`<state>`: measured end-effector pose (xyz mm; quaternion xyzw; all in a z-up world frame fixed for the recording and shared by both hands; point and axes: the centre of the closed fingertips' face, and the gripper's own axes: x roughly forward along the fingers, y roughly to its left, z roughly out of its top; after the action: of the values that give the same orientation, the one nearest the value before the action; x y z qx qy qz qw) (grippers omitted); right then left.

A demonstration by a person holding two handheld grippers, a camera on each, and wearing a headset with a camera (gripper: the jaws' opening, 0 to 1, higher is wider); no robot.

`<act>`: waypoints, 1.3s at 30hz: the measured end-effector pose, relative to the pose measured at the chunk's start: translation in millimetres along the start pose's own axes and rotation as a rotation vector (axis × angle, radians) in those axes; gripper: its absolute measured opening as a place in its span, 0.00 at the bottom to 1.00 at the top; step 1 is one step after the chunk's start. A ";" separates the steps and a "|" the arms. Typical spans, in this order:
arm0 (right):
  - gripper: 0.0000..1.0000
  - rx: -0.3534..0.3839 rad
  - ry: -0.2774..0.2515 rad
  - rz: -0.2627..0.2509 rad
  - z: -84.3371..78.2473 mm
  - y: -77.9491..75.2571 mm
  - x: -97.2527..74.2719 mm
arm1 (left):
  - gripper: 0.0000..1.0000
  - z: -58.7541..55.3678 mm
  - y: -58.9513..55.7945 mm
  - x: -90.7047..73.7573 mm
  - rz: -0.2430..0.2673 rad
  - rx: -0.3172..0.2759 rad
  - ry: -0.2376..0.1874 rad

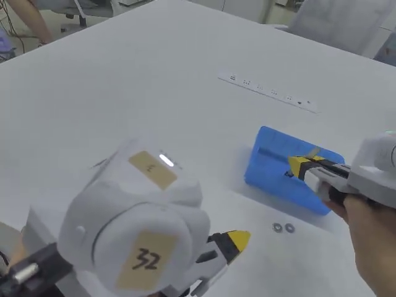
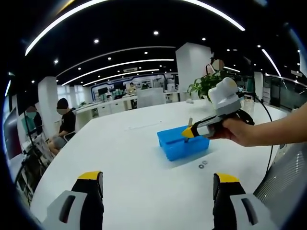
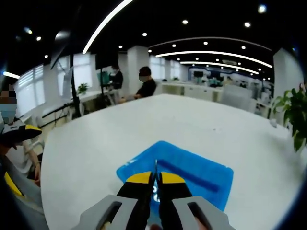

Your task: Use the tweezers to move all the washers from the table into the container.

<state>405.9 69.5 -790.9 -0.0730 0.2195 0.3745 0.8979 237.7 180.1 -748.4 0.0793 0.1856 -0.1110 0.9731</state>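
Observation:
Two small metal washers (image 1: 283,228) lie side by side on the white table, just in front of the blue container (image 1: 272,170). My right gripper (image 1: 297,164) hovers over the container's right part, shut on thin tweezers (image 1: 314,152). In the right gripper view the tweezers (image 3: 156,167) poke out between the closed jaws of the right gripper (image 3: 155,178), above the container (image 3: 201,175). My left gripper (image 1: 234,241) sits low at the near left, well short of the washers (image 2: 203,165). In its own view the left gripper (image 2: 156,179) is open and holds nothing.
A white power strip (image 1: 269,91) lies on the table beyond the container. The white table (image 1: 154,93) stretches wide to the left and far side. People sit at desks in the background (image 2: 64,124). A potted plant (image 2: 204,86) stands behind.

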 end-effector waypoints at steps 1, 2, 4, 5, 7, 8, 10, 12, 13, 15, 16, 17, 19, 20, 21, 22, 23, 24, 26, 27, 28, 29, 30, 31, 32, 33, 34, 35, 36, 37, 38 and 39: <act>0.02 0.007 0.002 0.002 0.7 -0.9 0.5 | 0.97 0.6 -1.0 0.1 -0.005 0.001 -0.001; 0.02 0.017 0.015 -0.002 0.8 -0.6 0.6 | 0.97 1.8 -2.4 0.0 -0.012 0.002 -0.003; 0.02 0.017 0.002 -0.009 8.7 -1.1 -6.8 | 0.97 4.0 -4.8 -0.6 -0.027 0.005 -0.003; 0.02 0.019 -0.004 -0.007 11.8 -0.4 -8.8 | 0.96 4.7 -5.3 -0.8 -0.032 0.002 -0.001; 0.02 0.011 -0.019 -0.008 20.2 1.2 -14.8 | 0.96 5.1 -5.4 0.0 -0.041 -0.009 0.004; 0.02 0.009 -0.021 -0.008 23.8 1.9 -18.6 | 0.96 4.5 -5.4 0.7 -0.045 -0.018 0.011; 0.02 0.006 -0.028 0.004 30.6 5.8 -27.3 | 0.96 2.9 -6.4 0.9 -0.052 -0.024 0.020; 0.02 -0.005 -0.041 0.012 37.7 8.3 -35.2 | 0.96 3.3 -7.6 0.6 -0.056 -0.023 0.019; 0.02 -0.006 -0.045 0.022 40.1 10.8 -38.4 | 0.96 3.2 -7.6 0.6 -0.056 -0.022 0.020; 0.01 -0.003 -0.055 0.052 41.9 20.3 -45.5 | 0.96 1.2 -7.1 1.3 -0.053 -0.026 0.031; 0.01 -0.004 -0.055 0.059 40.1 25.3 -48.3 | 0.96 0.2 -6.8 1.5 -0.051 -0.025 0.036; 0.01 -0.010 -0.053 0.073 35.3 31.5 -51.1 | 0.96 -0.2 -6.6 1.6 -0.049 -0.023 0.038; 0.01 -0.030 -0.038 0.086 25.0 37.9 -53.2 | 0.96 0.1 -6.3 1.4 -0.046 -0.018 0.036; 0.01 -0.047 -0.018 0.093 14.7 43.3 -54.5 | 0.96 1.1 -5.9 1.1 -0.043 -0.015 0.031; 0.01 -0.056 -0.005 0.098 7.0 45.5 -54.4 | 0.96 1.2 -5.6 0.9 -0.043 -0.015 0.030; 0.01 -0.060 0.008 0.101 -2.5 48.6 -54.1 | 0.96 1.6 -5.3 0.7 -0.041 -0.017 0.027; 0.02 -0.053 0.019 0.102 -8.6 49.7 -53.9 | 0.96 2.0 -4.7 0.6 -0.039 -0.017 0.025; 0.02 -0.044 0.025 0.109 -15.1 51.7 -54.5 | 0.96 2.8 -4.3 0.3 -0.036 -0.020 0.019; 0.02 -0.038 0.033 0.110 -22.2 52.9 -55.9 | 0.96 2.9 -4.4 -0.2 -0.034 -0.023 0.015; 0.02 -0.037 0.034 0.111 -23.9 53.1 -56.6 | 0.96 2.8 -4.5 -0.1 -0.032 -0.020 0.015; 0.02 -0.037 0.036 0.110 -25.4 52.8 -57.2 | 0.96 2.7 -4.7 -0.3 -0.031 -0.016 0.015; 0.02 -0.039 0.037 0.106 -26.8 52.0 -58.5 | 0.96 3.3 -4.7 -0.2 -0.030 -0.010 0.011; 0.02 -0.039 0.036 0.102 -27.0 51.1 -59.3 | 0.96 3.8 -4.9 -0.4 -0.031 -0.010 0.009; 0.02 -0.038 0.035 0.099 -26.9 50.1 -60.6 | 0.96 4.6 -5.9 -0.6 -0.035 -0.013 0.003; 0.02 -0.038 0.033 0.099 -26.8 49.9 -60.9 | 0.96 5.0 -6.1 -0.6 -0.035 -0.014 0.000; 0.02 -0.042 0.036 0.098 -27.6 49.0 -60.5 | 0.96 5.3 -6.3 -0.7 -0.035 -0.012 -0.004; 0.02 -0.042 0.041 0.098 -28.8 48.7 -60.2 | 0.96 5.2 -6.5 -0.8 -0.036 -0.010 -0.004; 0.02 -0.041 0.046 0.099 -30.3 48.8 -60.0 | 0.96 5.0 -6.6 -0.7 -0.036 -0.008 -0.004; 0.02 -0.043 0.049 0.097 -31.2 48.9 -60.1 | 0.96 5.1 -6.6 -0.7 -0.035 -0.008 -0.004; 0.02 -0.046 0.049 0.095 -31.6 49.0 -60.4 | 0.96 5.5 -6.1 -0.8 -0.034 -0.008 -0.007; 0.02 -0.045 0.052 0.096 -31.8 49.2 -60.4 | 0.96 5.8 -5.8 -1.0 -0.033 -0.010 -0.008; 0.02 -0.044 0.055 0.098 -32.2 49.9 -60.5 | 0.96 5.9 -5.5 -1.1 -0.033 -0.014 -0.009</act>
<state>322.1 56.7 -790.8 -0.0924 0.2390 0.4207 0.8703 237.4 173.8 -743.1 0.0690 0.1833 -0.1262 0.9725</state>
